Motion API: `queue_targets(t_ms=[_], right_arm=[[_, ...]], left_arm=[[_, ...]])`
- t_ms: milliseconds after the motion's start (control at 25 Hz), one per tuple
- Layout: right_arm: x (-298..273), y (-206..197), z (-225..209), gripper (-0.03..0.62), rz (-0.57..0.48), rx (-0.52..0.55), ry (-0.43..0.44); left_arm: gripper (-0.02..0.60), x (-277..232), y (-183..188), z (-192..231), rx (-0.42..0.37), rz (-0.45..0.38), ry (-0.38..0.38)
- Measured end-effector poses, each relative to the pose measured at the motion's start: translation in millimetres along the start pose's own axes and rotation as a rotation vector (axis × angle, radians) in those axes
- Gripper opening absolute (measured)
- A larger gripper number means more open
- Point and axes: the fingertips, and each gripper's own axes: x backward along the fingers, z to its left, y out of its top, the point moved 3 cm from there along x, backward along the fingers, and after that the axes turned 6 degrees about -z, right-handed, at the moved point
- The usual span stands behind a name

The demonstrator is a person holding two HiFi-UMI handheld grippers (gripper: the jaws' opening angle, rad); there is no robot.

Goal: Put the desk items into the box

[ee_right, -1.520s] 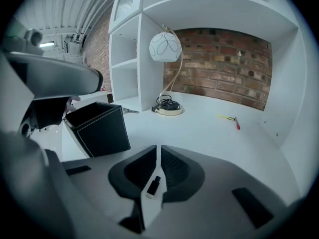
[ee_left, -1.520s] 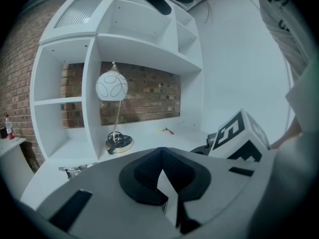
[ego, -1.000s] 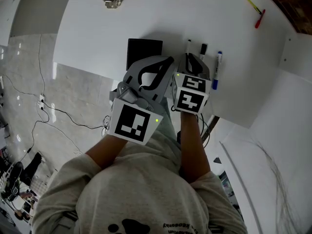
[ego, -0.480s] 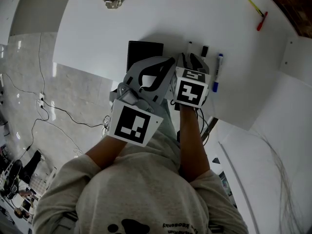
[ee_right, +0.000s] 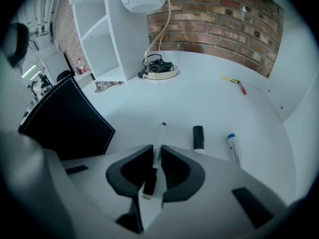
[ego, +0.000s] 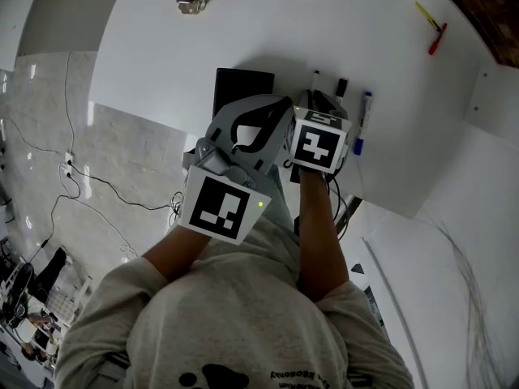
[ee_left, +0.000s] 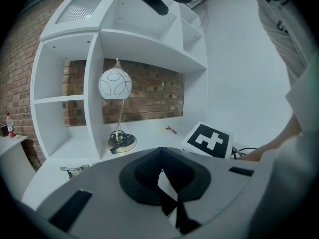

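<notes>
A thin white pen (ee_right: pixel 160 138) with a black tip lies on the white desk, and its near end runs between the jaws of my right gripper (ee_right: pixel 156 156). Those jaws have just been closing and now press on the pen from both sides. To its right lie a short black-capped marker (ee_right: pixel 198 137) and a blue-capped marker (ee_right: pixel 233 147). The black box (ee_right: pixel 65 123) stands at the left, close beside the gripper. In the head view my right gripper (ego: pixel 320 104) points steeply down at the pens. My left gripper (ego: pixel 280 105) hovers over the box (ego: pixel 243 87), shut and empty.
A globe lamp's round base (ee_right: pixel 159 71) and a metal clip (ee_right: pixel 107 85) sit at the back of the desk. A yellow and a red stick (ee_right: pixel 234 82) lie far right. White shelves (ee_left: pixel 94 93) rise behind. The desk's front edge (ego: pixel 162 124) drops to a tiled floor with cables.
My right gripper has tipped steeper and edged a little toward the pens. The left gripper and the box have stayed put.
</notes>
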Motion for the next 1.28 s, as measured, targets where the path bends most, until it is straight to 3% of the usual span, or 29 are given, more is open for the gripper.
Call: queue_targets(t_ms=[520,880,1280], right_arm=[[7,6,0,0.049,-0.051,-0.029,0.002],[36,34,0,0.049,-0.208,-0.030,-0.028],[75,53,9,0.049,-0.315,0.024,-0.056]], left_arm=[[0.006,8,3,2,0.005,-0.008,0.014],[0.006,14,10,-3,-0.026,-0.030,0.008],[0.006,30,26,0,0.011,-0.052,0.022]])
